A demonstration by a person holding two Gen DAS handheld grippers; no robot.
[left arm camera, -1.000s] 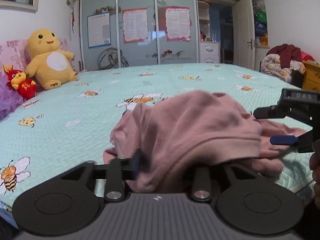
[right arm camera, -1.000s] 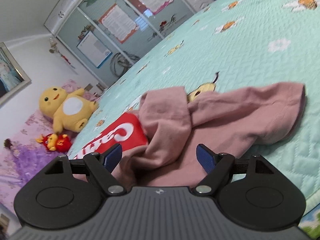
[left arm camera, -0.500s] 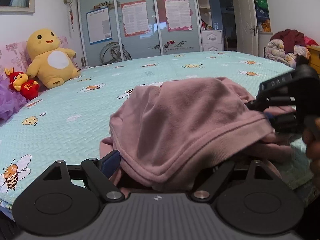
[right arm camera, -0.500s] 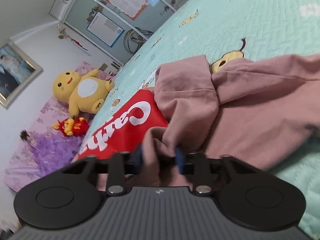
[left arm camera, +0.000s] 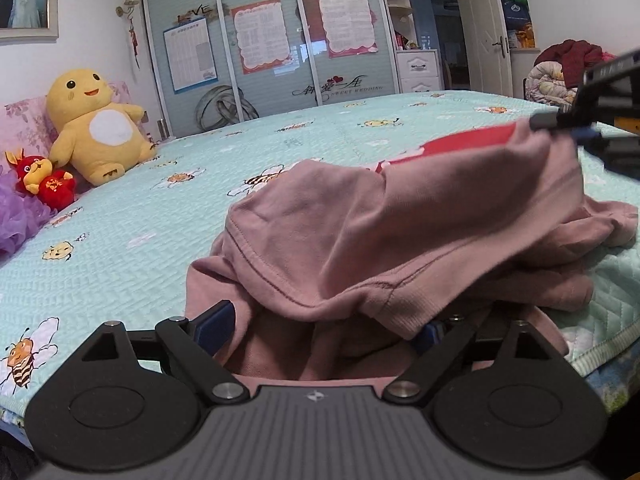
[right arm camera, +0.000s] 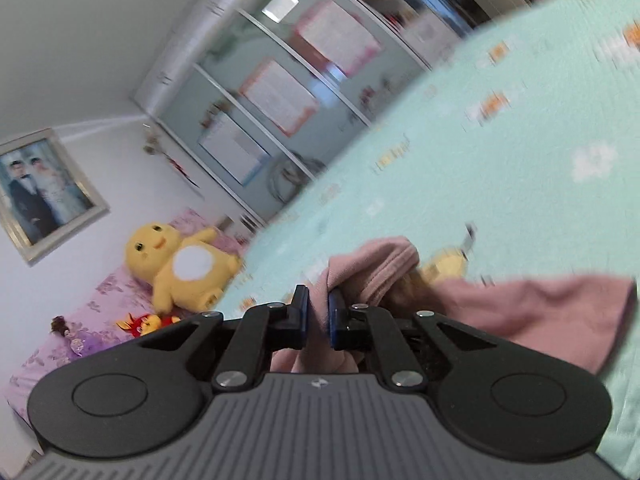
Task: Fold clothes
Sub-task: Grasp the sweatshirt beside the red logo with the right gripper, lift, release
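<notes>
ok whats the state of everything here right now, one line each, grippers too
pink garment: crumpled on the bed, one edge lifted
right gripper: shut on the pink garment, jaws just closed
left gripper: open, jaws just widened, cloth lying between them
bedspread: spread flat
wardrobe doors: shut
room door: open

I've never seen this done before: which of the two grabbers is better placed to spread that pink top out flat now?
Probably the right gripper: it is shut on the pink top, lifting an edge. The left gripper is open, gripping nothing.
</notes>
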